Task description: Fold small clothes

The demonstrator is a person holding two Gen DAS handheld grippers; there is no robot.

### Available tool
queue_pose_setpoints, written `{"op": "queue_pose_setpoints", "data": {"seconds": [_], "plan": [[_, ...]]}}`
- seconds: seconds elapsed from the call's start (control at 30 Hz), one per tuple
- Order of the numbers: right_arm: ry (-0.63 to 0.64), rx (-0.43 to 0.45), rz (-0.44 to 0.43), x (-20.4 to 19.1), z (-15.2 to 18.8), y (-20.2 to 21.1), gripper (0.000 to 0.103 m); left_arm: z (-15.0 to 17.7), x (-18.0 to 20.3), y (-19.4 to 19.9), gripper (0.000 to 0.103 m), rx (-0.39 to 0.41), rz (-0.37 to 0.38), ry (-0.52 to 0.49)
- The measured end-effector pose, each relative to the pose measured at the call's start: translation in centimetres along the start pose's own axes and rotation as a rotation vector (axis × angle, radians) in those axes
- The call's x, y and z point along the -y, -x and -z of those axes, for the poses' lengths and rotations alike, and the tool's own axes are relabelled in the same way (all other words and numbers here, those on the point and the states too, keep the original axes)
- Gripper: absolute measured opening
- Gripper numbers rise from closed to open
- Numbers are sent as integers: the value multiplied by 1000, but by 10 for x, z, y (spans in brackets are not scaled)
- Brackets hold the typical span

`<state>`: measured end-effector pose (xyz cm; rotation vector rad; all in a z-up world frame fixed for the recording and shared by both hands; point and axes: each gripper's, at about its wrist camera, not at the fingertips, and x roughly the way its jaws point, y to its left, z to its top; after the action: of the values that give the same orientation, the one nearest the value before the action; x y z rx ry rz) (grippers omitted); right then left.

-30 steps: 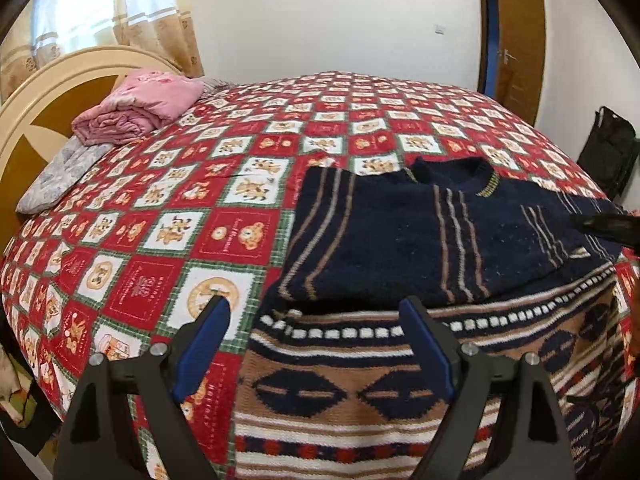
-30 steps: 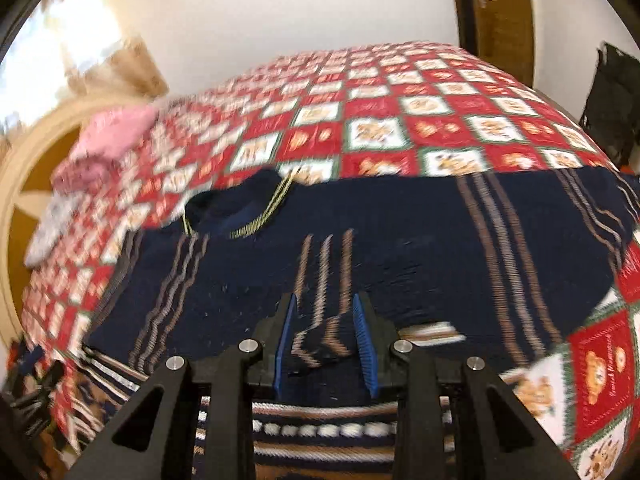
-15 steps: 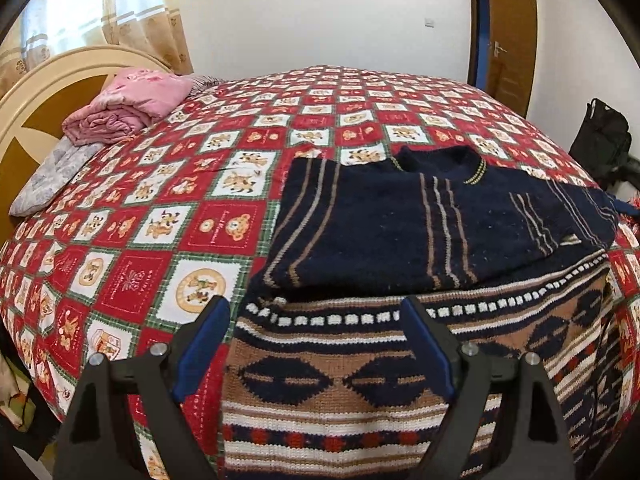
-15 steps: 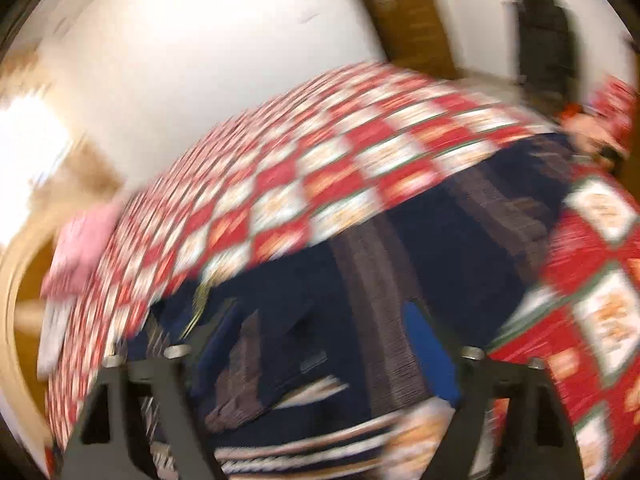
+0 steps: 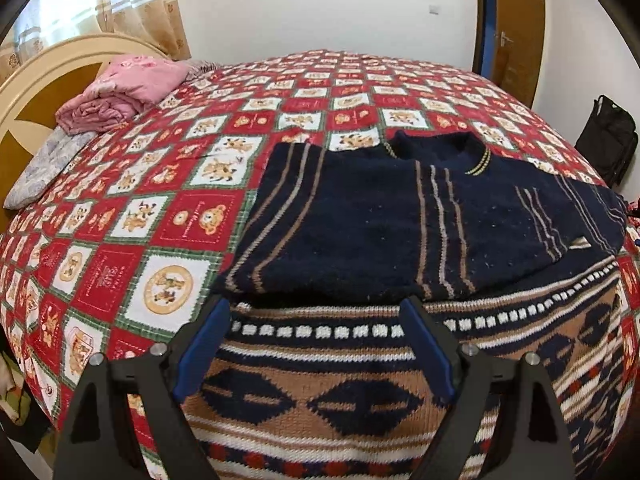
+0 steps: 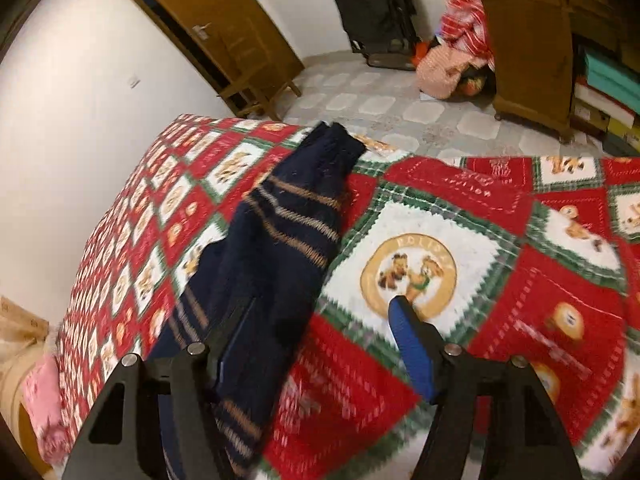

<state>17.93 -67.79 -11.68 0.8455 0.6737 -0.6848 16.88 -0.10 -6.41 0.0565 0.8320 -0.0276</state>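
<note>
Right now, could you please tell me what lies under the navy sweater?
The navy sweater lies on the red checked bedspread, covering several squares. Its folded sleeves overlap its own body; anything else beneath stays hidden.

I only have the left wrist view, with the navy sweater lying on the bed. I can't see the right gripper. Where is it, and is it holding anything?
Observer: The right gripper hangs over the sweater's outstretched sleeve and the bedspread. It grips nothing.
Operator: Are its jaws on the sleeve?
Observer: They are closing, with the sleeve's edge in the gap beside one finger, but the pads do not press on it.
Operator: How far out does that sleeve run?
Observer: Its cuff reaches the edge of the bed, with the tiled floor beyond it.
</note>
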Motion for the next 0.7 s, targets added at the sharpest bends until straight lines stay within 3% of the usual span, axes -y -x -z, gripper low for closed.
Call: {"op": "queue_pose_setpoints", "data": {"seconds": [0.27, 0.43, 0.47, 0.53, 0.6, 0.7], "plan": [[55, 54, 66, -12, -16, -21, 68, -3, 18, -8, 89, 2, 5, -38], [246, 60, 215, -43, -11, -37, 68, -1, 23, -10, 89, 1, -7, -56], [276, 59, 227, -48, -8, -39, 62, -1, 23, -10, 89, 2, -11, -58], [323, 42, 179, -56, -5, -37, 17, -1, 22, -10, 89, -3, -17, -58], [313, 17, 136, -54, -6, -31, 16, -1, 20, -8, 89, -3, -12, -51], [227, 48, 55, -44, -13, -1, 16, -1, 16, -2, 89, 9, -1, -43]]}}
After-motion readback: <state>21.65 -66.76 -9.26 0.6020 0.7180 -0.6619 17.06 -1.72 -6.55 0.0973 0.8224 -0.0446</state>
